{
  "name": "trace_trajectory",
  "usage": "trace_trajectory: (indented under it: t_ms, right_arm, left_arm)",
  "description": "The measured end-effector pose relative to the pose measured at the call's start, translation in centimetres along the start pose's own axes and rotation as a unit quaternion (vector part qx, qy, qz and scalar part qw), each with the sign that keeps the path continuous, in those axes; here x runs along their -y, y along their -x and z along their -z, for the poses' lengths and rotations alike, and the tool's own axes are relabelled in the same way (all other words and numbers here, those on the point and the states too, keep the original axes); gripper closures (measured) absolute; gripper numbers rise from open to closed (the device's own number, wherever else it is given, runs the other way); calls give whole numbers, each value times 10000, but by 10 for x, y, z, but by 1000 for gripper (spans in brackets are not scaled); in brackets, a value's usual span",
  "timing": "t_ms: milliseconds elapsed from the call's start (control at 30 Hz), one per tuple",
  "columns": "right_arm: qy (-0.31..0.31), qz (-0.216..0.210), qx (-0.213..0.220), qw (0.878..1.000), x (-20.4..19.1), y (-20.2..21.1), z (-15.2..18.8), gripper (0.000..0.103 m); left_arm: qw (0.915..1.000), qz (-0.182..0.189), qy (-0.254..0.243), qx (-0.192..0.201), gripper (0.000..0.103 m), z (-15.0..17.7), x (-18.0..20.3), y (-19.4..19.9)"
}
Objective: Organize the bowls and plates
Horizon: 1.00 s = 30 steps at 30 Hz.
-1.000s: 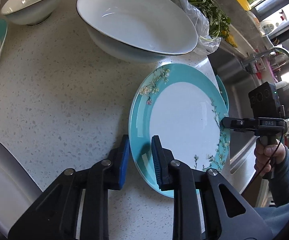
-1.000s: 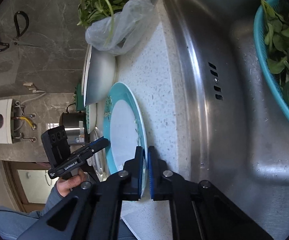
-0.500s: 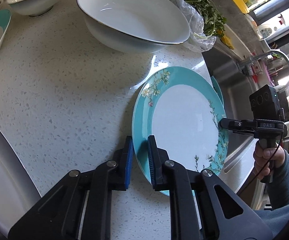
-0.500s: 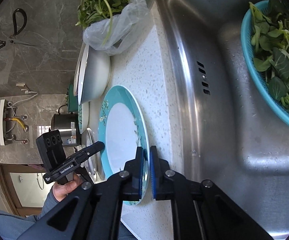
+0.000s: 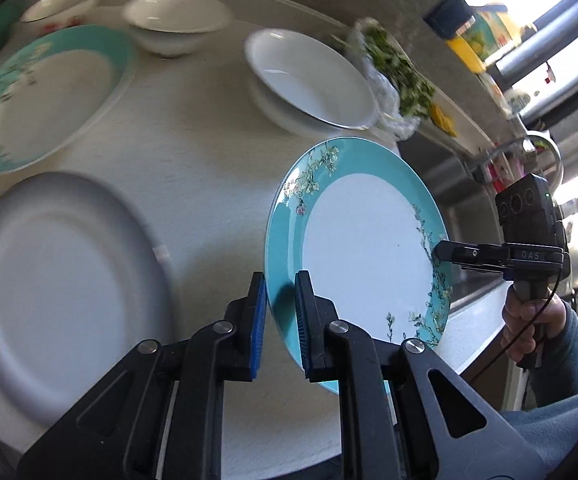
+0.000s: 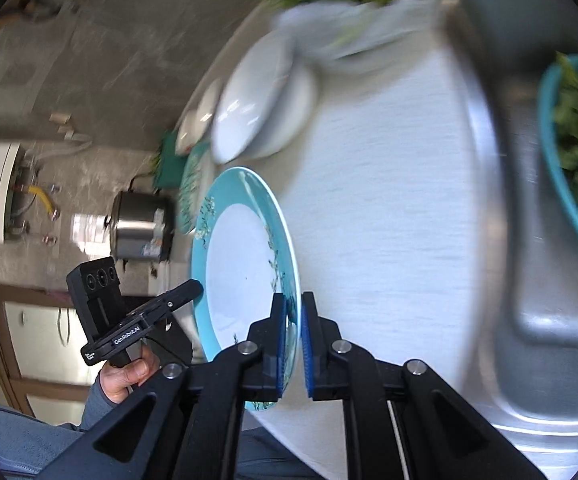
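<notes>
Left wrist view: left gripper (image 5: pixel 280 320) clamps the near rim of the teal-rimmed plate (image 5: pixel 365 248), held tilted above the worktop (image 5: pixel 209 128); right gripper (image 5: pixel 439 251) pinches the opposite rim. Only here: grey plate (image 5: pixel 61 284), second teal plate (image 5: pixel 45 92), three white bowls, incl. the big bowl (image 5: pixel 309 80).

Right wrist view: right gripper (image 6: pixel 293 344) fingers (image 6: pixel 281 344) closed on the plate's (image 6: pixel 241 264) rim, plate seen nearly edge-on, face toward left gripper (image 6: pixel 193 289). Only here: steel sink (image 6: pixel 549 240), teal basket of greens (image 6: pixel 577 152), metal pot (image 6: pixel 141 226).
</notes>
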State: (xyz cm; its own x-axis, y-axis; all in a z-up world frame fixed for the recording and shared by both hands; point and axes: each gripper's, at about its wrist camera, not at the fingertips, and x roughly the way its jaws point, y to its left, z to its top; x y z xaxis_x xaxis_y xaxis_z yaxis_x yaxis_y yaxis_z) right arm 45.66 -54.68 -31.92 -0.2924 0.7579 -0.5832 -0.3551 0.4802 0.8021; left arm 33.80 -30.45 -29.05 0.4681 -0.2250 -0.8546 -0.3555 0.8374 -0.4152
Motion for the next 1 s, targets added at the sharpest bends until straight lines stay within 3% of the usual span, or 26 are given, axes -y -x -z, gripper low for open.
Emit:
trace_trajectory:
  t_ms: [267,433,667,1000]
  right_arm:
    - [647,-196,-788,9946,-88,-119,-20,93]
    - [700,-127,-984,9926,-115,-173,-24,93]
    - [596,222,-1020,9928,-122,-204,-19,93]
    - [851,1121,-815,9867,-138,-218,-6,89]
  left_arm:
    - [9940,-546,789,517,91,29,-111,77]
    - [9917,-756,891,536,90,39,-163,93]
    - [9931,-721,843,379,90,50,-208,92]
    - [9948,-948,316,172,87,41,-215,66]
